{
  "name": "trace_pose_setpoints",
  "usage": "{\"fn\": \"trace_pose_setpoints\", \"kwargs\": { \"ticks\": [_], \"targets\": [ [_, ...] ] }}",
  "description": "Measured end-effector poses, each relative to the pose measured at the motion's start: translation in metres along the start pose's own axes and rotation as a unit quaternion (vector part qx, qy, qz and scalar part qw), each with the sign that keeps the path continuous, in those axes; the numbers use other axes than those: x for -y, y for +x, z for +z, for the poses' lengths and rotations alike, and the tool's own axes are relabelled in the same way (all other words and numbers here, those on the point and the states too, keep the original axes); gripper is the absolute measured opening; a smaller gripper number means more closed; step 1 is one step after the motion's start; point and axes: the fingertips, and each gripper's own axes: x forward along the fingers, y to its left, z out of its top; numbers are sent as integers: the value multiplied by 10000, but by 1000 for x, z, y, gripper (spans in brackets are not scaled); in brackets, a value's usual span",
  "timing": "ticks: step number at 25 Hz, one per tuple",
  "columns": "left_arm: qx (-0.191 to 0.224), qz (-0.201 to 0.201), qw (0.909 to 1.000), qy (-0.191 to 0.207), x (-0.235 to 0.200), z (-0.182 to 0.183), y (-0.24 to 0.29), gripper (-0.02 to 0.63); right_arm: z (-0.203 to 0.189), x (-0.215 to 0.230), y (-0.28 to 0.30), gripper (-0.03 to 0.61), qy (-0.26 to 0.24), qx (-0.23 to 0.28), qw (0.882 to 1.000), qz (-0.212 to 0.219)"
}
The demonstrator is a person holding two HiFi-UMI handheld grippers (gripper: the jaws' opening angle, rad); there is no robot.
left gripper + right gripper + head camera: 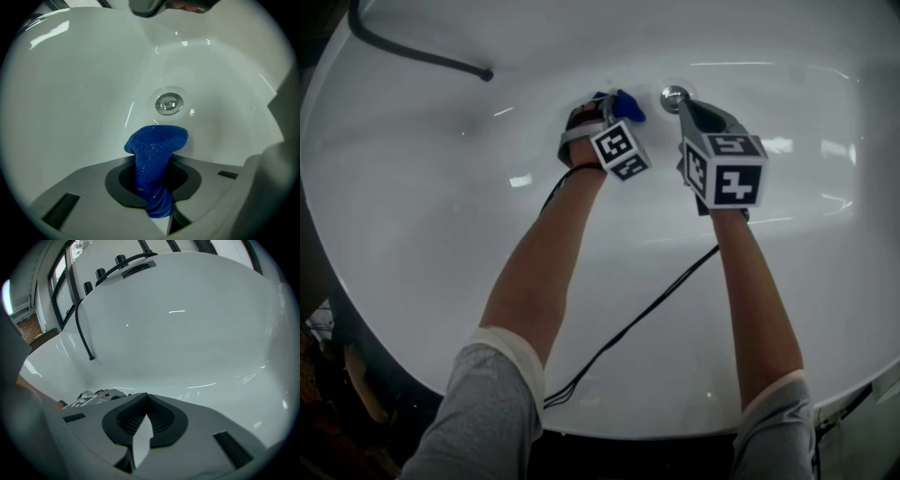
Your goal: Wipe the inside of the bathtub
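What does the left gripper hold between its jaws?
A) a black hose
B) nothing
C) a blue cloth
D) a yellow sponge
C: the left gripper view shows the left gripper shut on a blue cloth, which sticks out toward the drain.

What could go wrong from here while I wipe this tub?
The blue cloth is only pinched at one end by the left gripper, so it might slip out under pressure. The black cable trailing across the bathtub floor could snag an arm. The empty right gripper near the drain might scratch it.
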Motion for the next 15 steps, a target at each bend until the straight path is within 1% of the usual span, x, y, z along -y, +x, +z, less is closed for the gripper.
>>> {"fn": "trace_pose_setpoints", "kwargs": {
  "ticks": [3, 5, 8, 11, 13, 15],
  "targets": [
    [-11, 82, 9997, 215, -19, 15, 11, 80, -5, 5, -1, 6, 33, -43, 10000, -56],
    [18, 126, 9995, 284, -33, 27, 17, 80, -5, 6, -1, 6, 34, -53, 10000, -69],
    [-32, 32, 9994, 338, -43, 31, 22, 80, -1, 7, 0, 6, -2, -26, 10000, -68],
    [-115, 20, 9991, 403, -48, 14, 22, 80, 3, 7, 0, 6, -20, -15, 10000, -77],
    [-226, 89, 9994, 249, -54, -13, 17, 78, 3, 6, -1, 5, -22, -18, 10000, -82],
    [-425, 164, 9989, 78, -59, -49, 10, 77, 2, 5, -2, 6, -24, -26, 10000, -82]
  ]
}}
